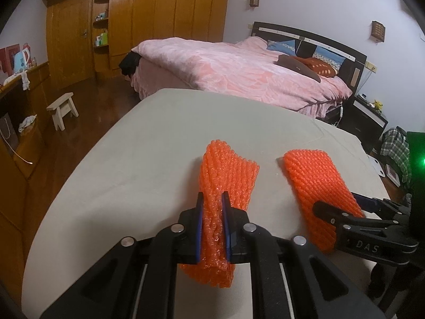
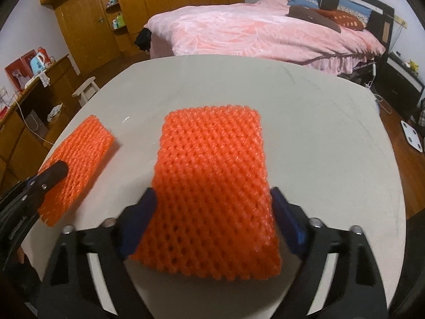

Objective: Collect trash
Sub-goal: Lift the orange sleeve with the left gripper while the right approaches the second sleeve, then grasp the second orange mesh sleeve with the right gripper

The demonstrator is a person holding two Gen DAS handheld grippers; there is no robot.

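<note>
Two orange foam nets lie on a grey-white table (image 1: pixel 148 138). My left gripper (image 1: pixel 212 196) is shut on the near end of the left net (image 1: pixel 228 170), which bunches up between its blue pads. The right net (image 2: pixel 212 159) lies flat, and my right gripper (image 2: pixel 213 196) straddles its near half. Its blue pads sit right at the net's two long edges, and the net shows no squeeze. In the right wrist view the left net (image 2: pixel 85 143) is at the left, with one black finger (image 2: pixel 57 171) of the left gripper over it. The right gripper (image 1: pixel 342 202) shows at the lower right in the left wrist view.
A bed with a pink cover (image 1: pixel 239 69) stands beyond the table's far edge. A small white stool (image 1: pixel 63 109) and a wooden wardrobe (image 1: pixel 164 10) are at the left, a dark nightstand (image 1: pixel 369 114) and a floor scale (image 2: pixel 414 135) at the right.
</note>
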